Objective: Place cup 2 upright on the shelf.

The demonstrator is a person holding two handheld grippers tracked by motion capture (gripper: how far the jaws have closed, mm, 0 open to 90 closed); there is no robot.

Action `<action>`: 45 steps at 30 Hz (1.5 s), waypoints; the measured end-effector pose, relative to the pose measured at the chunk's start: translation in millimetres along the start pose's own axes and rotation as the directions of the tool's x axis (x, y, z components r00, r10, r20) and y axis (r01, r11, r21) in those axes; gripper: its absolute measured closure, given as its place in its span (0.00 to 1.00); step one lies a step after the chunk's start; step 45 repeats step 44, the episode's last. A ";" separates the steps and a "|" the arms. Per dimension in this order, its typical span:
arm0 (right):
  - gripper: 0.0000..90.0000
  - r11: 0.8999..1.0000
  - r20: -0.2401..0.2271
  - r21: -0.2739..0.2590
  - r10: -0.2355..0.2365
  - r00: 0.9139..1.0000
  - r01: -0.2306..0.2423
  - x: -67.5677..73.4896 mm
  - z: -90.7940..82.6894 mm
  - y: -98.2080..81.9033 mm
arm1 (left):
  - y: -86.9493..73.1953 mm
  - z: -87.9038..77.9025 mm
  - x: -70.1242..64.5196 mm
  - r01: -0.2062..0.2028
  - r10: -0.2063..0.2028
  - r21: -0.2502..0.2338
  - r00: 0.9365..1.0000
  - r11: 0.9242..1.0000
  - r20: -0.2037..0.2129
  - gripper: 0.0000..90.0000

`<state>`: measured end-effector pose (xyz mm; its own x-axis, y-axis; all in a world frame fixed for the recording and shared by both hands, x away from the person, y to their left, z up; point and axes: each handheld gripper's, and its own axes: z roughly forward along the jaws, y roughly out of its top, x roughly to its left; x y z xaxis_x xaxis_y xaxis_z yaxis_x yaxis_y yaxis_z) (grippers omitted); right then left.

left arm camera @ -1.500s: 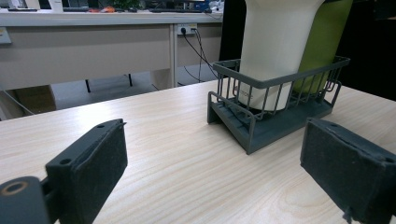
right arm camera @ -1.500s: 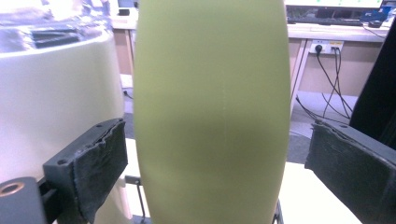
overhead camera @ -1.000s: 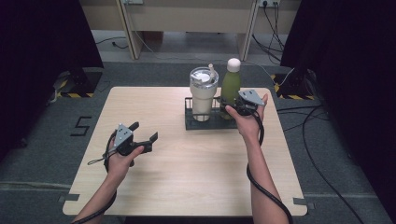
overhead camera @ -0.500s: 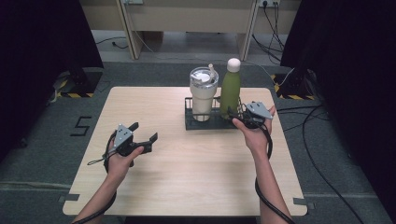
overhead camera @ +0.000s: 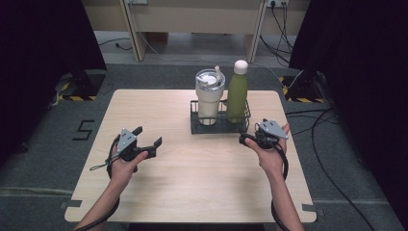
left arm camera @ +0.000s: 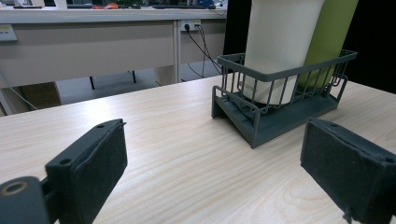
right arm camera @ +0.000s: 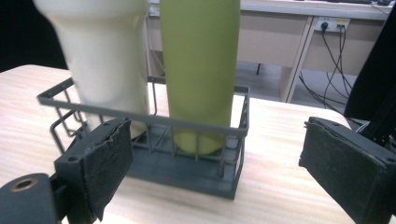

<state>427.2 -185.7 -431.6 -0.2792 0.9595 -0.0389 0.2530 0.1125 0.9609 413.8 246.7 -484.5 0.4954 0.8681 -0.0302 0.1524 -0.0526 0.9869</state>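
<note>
Two drink containers: a cream tumbler (overhead camera: 210, 98) and a green bottle (overhead camera: 236, 94) stand upright side by side in the wire rack (overhead camera: 219, 126), tumbler on your left, bottle on your right.
Rack position: it sits on the far half of the wooden table (overhead camera: 192, 178), a little right of centre.
Your right gripper (overhead camera: 251, 138): you hold it just beside the rack's near right corner, pointing toward the rack; in the right gripper view the bottle stands straight ahead.
Right jaws: spread, nothing between the pads; they have just been closing a little.
Your left gripper (overhead camera: 146, 139): you hold it over the table's left half, well apart from the rack.
Left jaws: spread wide, gripping nothing.
</note>
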 end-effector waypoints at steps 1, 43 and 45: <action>0.10 1.000 -0.001 0.002 0.000 1.000 0.000 0.2 -2.0 -1.7 | 0.1 0.0 0.0 0.000 0.000 0.000 1.000 1.000 0.000 0.07; 0.16 0.995 0.067 0.071 0.066 0.996 -0.071 -24.0 -47.9 -76.3 | 0.0 0.0 -3.6 -0.011 0.011 -0.002 1.000 1.000 0.008 0.07; 0.16 0.995 0.065 0.073 0.066 0.996 -0.071 -23.9 -47.5 -76.1 | 0.6 0.4 -3.8 -0.011 0.011 -0.003 1.000 1.000 0.011 0.07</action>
